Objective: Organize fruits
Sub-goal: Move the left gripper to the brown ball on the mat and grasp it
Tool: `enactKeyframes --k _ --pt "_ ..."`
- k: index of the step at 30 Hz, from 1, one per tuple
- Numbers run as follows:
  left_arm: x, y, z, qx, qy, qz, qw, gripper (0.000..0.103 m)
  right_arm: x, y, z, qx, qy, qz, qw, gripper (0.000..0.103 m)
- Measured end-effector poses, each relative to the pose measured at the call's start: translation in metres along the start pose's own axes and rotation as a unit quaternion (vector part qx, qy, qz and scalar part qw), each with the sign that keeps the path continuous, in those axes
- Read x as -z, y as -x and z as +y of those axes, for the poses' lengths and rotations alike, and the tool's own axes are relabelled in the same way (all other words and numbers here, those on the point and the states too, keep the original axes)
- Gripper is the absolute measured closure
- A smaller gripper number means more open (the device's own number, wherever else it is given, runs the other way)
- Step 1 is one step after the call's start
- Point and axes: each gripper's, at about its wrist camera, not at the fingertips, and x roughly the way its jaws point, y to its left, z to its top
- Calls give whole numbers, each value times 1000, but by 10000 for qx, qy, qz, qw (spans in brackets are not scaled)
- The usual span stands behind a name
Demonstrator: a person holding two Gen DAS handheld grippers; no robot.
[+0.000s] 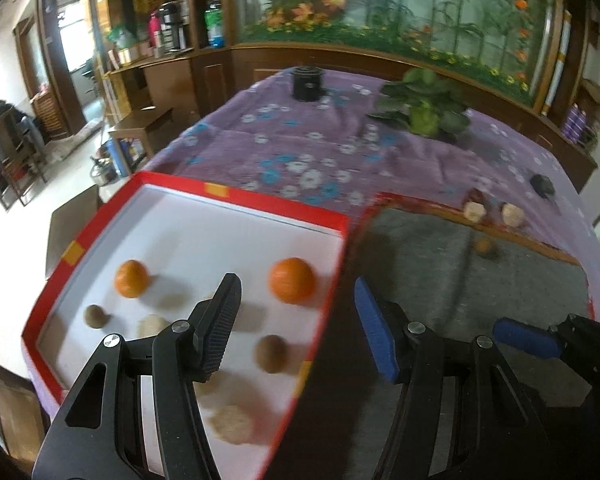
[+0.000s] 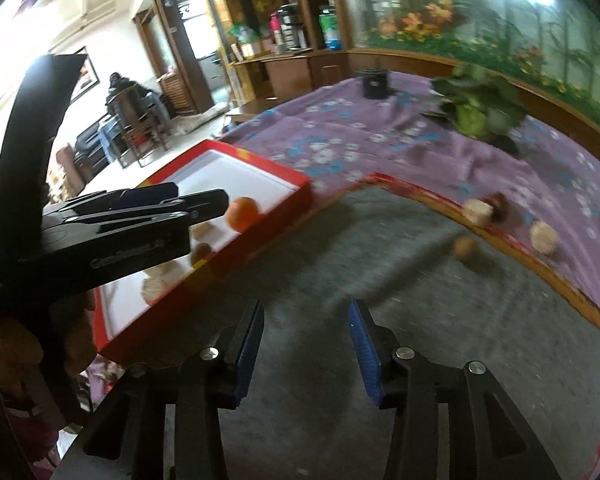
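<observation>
A red box with a white inside (image 1: 204, 216) sits on the left of the table; it also shows in the right wrist view (image 2: 260, 164). It holds two oranges (image 1: 293, 280) (image 1: 131, 278), brown fruits (image 1: 271, 353) and pale round fruits (image 1: 232, 424). My left gripper (image 1: 300, 328) is open and empty above the box's right edge. My right gripper (image 2: 306, 354) is open and empty over the grey mat (image 2: 380, 264). A brown fruit (image 2: 466, 249) lies on the mat. Two pale fruits (image 2: 478, 211) (image 2: 544, 238) lie by its far edge.
The table has a purple flowered cloth (image 1: 300, 152). A potted green plant (image 1: 424, 108) and a black cylinder (image 1: 307, 84) stand at the far side. A small dark object (image 1: 542, 186) lies at the right. The right gripper shows in the left wrist view (image 1: 528, 338).
</observation>
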Motion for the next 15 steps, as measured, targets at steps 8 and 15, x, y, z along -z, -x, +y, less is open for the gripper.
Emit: enactKeyframes --k 8,15 --pt "-2 -11 -46 444 -264 214 9984 43 17 15 -51 360 -493 11 9981 58" --pt "-9 -25 -88 720 -581 326 9952 44 25 24 -86 461 -778 -45 9959 58"
